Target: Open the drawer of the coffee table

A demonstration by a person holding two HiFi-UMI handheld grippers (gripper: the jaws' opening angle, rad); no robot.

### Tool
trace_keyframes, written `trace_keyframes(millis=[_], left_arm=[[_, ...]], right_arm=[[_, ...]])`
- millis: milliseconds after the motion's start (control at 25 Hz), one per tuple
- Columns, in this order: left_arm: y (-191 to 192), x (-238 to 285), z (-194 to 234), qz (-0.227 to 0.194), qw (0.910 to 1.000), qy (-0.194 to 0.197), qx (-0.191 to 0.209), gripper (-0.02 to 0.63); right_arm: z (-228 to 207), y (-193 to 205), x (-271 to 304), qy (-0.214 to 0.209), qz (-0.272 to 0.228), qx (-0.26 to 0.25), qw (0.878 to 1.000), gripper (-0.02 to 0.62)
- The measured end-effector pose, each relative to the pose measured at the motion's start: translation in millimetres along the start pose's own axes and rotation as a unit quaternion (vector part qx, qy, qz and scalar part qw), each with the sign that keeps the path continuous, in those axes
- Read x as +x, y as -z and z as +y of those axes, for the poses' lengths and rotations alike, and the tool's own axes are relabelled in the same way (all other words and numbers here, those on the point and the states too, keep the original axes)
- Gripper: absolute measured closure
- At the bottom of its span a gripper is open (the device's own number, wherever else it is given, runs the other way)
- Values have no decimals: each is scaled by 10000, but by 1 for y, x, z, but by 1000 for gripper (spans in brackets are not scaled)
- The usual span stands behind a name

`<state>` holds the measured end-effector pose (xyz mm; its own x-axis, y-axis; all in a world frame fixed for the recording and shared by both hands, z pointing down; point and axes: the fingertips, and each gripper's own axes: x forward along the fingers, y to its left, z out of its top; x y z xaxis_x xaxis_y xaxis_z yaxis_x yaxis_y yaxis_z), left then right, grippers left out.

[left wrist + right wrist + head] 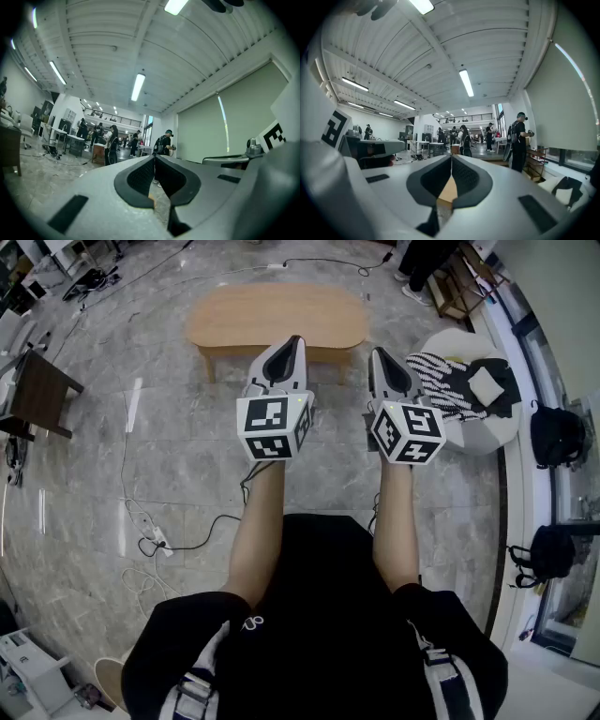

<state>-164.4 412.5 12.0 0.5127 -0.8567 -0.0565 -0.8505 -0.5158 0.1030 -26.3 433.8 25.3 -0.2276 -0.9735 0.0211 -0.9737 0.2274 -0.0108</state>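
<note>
A low oval wooden coffee table point(277, 317) stands on the marble floor ahead of me; no drawer shows from this head view. My left gripper point(294, 341) is held level in front of the table's near edge, its jaws shut with nothing between them. My right gripper point(378, 353) hangs beside it to the right, also shut and empty. In the left gripper view the left gripper point(154, 159) has its black pads closed tip to tip. The right gripper point(451, 158) in its own view looks the same, with a sliver of the tabletop point(449, 191) below the pads.
A round white pouf point(478, 418) with a striped cloth point(441, 381) and dark garment sits right of the table. A dark side table point(37, 390) stands at left. Cables and a power strip point(159, 542) lie on the floor. Backpacks point(553, 432) line the right wall. People point(519, 140) stand far off.
</note>
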Motion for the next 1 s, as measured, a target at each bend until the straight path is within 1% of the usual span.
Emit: trace_keyframes(millis=[160,320,520,640,800,1000], left_arm=[[-1,4,4,-10,10000,-17,5,596],[-1,5,14,-13,10000,-54,-32,595],[1,8,30,-10,9998,-118,-147,595],[0,5,48,-46,9994,-189,-289,595],[-7,1,80,-169,9976,-429,-512,595],[-2,-3,104,-146,9966,-560,-578,595]], right_arm=[[-3,-1,3,33,-42,5,10000,583],[-9,-6,7,192,-190,198,9994,583],[-14,-4,14,341,-210,257,9989,583],[-10,-3,21,392,-191,269,9987,583],[-3,-13,30,357,-307,236,9986,583],[5,-17,37,339,-385,202,9985,583]])
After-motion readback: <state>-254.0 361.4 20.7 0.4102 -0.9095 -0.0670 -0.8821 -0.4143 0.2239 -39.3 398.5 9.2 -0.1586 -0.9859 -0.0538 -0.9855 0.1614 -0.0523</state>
